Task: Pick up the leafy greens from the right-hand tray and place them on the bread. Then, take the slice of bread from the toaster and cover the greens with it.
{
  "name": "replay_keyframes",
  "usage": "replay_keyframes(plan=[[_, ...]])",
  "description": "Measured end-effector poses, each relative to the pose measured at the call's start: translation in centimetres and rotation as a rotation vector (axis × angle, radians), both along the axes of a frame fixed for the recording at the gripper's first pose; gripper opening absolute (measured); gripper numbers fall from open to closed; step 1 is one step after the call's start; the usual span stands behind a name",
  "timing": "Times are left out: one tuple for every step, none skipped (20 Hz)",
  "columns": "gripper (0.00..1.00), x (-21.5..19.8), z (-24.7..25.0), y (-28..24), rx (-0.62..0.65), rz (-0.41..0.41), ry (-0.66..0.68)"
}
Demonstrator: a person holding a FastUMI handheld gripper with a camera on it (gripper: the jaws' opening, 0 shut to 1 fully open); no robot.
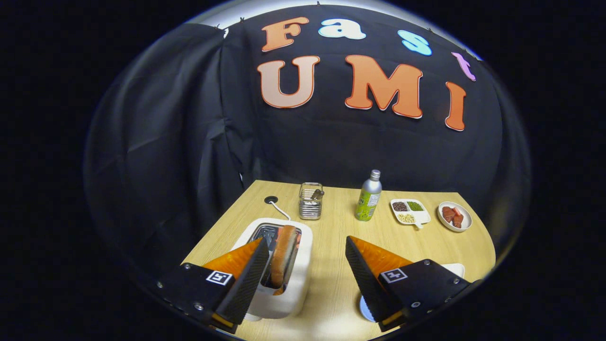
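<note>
Toaster (289,284) near the table's (331,284) left edge, bread slice (283,255) upright in its slot, just beside the left finger (246,279). Gripper (307,279) spread wide, holding nothing. Wire basket (310,201) and bottle (368,196) toward the far edge, then a divided dish (410,211) and a small plate (455,216) near the far right corner.

A staged recording booth dressed as a kitchen: black cloth wall (189,142) across the upper frame, a light wooden table (331,227) below carrying a white two-slot toaster (298,279) and small white food dishes (410,211)
</note>
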State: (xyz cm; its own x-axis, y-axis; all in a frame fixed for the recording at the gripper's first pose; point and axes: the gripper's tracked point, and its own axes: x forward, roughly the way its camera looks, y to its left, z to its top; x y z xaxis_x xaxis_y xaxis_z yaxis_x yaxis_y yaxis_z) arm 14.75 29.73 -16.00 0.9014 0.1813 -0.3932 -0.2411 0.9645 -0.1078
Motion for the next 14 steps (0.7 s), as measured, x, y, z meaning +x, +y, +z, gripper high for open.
replay_keyframes(plan=[[0.98, 0.1, -0.4, 0.4, -0.004, 0.003, 0.009], [0.98, 0.2, -1.0, 0.8, -0.007, 0.007, 0.018], [0.98, 0.3, -1.4, 1.2, -0.008, 0.008, 0.027], [0.96, 0.5, -1.7, 1.5, -0.01, 0.01, 0.034], [0.94, 0.6, -2.1, 1.8, -0.014, 0.013, 0.04], [0.86, 0.8, -2.6, 2.1, -0.02, 0.016, 0.047], [0.82, 0.8, -2.9, 2.2, -0.029, 0.016, 0.055], [0.74, 0.9, -3.3, 2.5, -0.036, 0.017, 0.06], [0.7, 1.0, -3.6, 2.6, -0.047, 0.014, 0.065], [0.62, 1.0, -4.0, 2.6, -0.053, 0.013, 0.074], [0.53, 1.1, -4.4, 2.8, -0.052, 0.01, 0.083], [0.38, 1.1, -4.6, 2.7, -0.053, 0.001, 0.092], [0.23, 1.1, -4.3, 2.7, -0.046, -0.005, 0.089], [0.11, 1.3, -4.2, 2.7, -0.041, -0.015, 0.085]])
